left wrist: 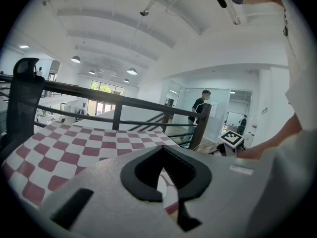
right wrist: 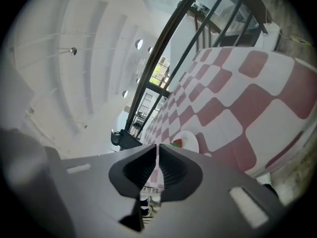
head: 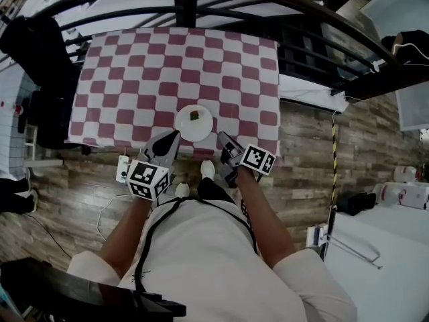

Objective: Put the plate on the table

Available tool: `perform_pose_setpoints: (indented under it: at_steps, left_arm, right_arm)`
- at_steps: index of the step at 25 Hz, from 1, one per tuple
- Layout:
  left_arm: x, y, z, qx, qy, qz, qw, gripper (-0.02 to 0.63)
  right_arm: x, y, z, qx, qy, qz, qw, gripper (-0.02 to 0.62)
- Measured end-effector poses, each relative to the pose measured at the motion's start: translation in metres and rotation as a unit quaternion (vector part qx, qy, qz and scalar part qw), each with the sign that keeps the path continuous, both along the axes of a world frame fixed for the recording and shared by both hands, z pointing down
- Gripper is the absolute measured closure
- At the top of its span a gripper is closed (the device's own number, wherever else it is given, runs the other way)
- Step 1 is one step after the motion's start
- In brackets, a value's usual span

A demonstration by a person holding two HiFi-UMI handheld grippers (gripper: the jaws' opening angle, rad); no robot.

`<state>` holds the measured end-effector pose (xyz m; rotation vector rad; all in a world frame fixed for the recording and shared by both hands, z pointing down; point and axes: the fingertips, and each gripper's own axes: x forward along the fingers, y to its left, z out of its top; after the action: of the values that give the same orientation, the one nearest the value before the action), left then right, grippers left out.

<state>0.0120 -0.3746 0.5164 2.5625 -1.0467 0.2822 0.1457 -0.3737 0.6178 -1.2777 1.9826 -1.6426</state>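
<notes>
A white plate (head: 186, 127) lies on the red-and-white checked table (head: 134, 79) near its front edge, with a small red and green thing (head: 194, 115) on it. My left gripper (head: 175, 135) hangs just off the plate's near left side, jaws shut and empty. My right gripper (head: 220, 137) is at the plate's near right, also shut with nothing between its fingertips. Neither touches the plate. In the right gripper view the plate (right wrist: 190, 139) shows just past the closed right gripper (right wrist: 157, 146). The left gripper view shows the closed left gripper (left wrist: 162, 148) over the checked cloth (left wrist: 74, 143).
A black railing (head: 201, 5) runs behind the table and a black chair (head: 40, 45) stands at its left. A small white box with a cable (head: 123, 168) lies on the wooden floor by my feet. A white table (head: 382, 247) is at right. A person (left wrist: 200, 105) stands far off.
</notes>
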Motion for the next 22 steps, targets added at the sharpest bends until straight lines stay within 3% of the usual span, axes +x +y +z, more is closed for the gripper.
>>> perform_pose_setpoints:
  at_steps: [5,11,22]
  left_arm:
    - [0.001,0.002,-0.01,0.01,0.005,0.014,0.9998,0.603]
    - [-0.004,0.005,-0.022,0.018,0.011,0.012,0.9997,0.603]
    - [-0.025,0.016,-0.049,0.039,0.024,0.002,0.9989,0.603]
  right_arm:
    - [0.006,0.011,-0.033,0.035,-0.002,0.014,0.999,0.588]
    - [0.004,0.028,-0.074,0.095,0.031,-0.011,0.995,0.589]
    - [-0.003,0.053,-0.136,0.214,0.107,-0.045,0.97,0.589]
